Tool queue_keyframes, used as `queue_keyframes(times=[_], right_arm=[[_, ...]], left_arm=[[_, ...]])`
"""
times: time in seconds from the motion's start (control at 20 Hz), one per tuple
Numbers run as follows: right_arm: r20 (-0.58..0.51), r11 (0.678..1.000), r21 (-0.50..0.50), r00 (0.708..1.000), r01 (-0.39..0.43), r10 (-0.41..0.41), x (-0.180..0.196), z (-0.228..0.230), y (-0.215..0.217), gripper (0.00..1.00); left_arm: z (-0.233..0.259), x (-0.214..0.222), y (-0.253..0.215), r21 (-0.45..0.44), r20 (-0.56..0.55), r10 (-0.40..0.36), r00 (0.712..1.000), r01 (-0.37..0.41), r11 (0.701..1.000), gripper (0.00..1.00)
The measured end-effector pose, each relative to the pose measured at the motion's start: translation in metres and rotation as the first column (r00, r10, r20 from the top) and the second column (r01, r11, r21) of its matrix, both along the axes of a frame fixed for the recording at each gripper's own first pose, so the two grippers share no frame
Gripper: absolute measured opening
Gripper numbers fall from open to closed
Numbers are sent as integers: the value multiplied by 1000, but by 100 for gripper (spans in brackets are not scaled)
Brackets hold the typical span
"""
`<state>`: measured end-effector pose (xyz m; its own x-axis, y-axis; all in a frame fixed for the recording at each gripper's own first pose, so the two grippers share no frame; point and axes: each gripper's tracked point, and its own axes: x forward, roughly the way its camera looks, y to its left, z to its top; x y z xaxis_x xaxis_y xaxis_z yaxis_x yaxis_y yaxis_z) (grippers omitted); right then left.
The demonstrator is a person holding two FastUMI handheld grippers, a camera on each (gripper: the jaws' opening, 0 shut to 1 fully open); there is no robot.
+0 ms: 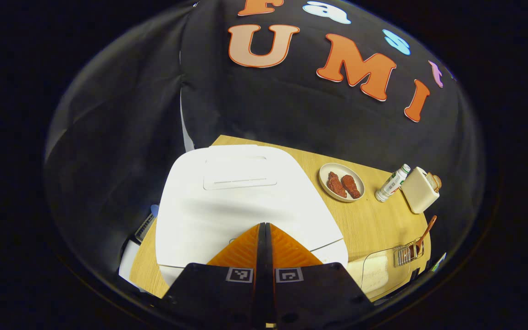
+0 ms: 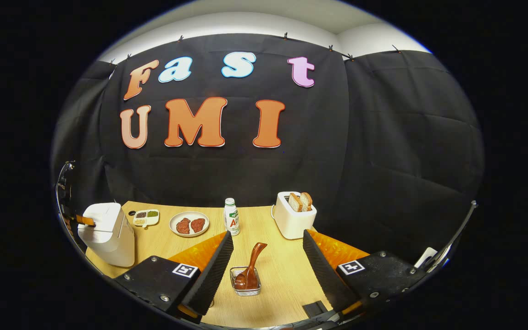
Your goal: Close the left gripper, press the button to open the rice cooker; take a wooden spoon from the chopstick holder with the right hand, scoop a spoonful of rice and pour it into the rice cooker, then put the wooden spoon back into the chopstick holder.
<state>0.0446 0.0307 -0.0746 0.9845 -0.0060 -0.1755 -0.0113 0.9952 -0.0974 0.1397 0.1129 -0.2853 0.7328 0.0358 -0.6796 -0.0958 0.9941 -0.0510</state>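
Left tool (image 1: 264, 225), fingers pressed together, hovers over the rice cooker (image 1: 245, 201) lid's front edge (button hidden beneath); right tool (image 2: 267, 256) gapes wide, empty.

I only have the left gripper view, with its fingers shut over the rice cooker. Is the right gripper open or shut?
Observer: Open. The right gripper view shows the right gripper with its fingers spread wide.
Operator: Does it hold the spoon?
Observer: No. The spoon stands in its holder on the table, ahead between the fingers and untouched.
Operator: Is there anything by the cooker that I miss?
Observer: A small divided dish lies between the cooker and the plate.
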Motion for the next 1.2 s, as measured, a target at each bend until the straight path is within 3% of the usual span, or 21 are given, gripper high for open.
queue_keyframes(times=[0.25,0.45,0.6,0.7,1.0,1.2], right_arm=[[1,1000,13,1000,-7,7,5,0,0,95],[3,1000,10,1000,-11,11,5,1,-2,95],[18,1000,10,1000,-10,9,4,6,-6,95],[27,1000,15,1000,-9,9,3,8,-8,95],[37,999,34,999,-1,0,-1,9,-20,95],[39,998,56,999,-1,-1,-3,6,-26,95]], left_arm=[[4,0,2,2,17,9,1000,-9,1000,3],[44,5,2,25,134,38,990,-41,999,5],[118,14,0,69,303,45,952,-69,995,4],[151,10,-18,50,372,27,928,-50,998,4],[199,-16,-53,41,470,-26,882,8,999,4],[217,-29,-62,78,515,-44,856,4,997,4]])
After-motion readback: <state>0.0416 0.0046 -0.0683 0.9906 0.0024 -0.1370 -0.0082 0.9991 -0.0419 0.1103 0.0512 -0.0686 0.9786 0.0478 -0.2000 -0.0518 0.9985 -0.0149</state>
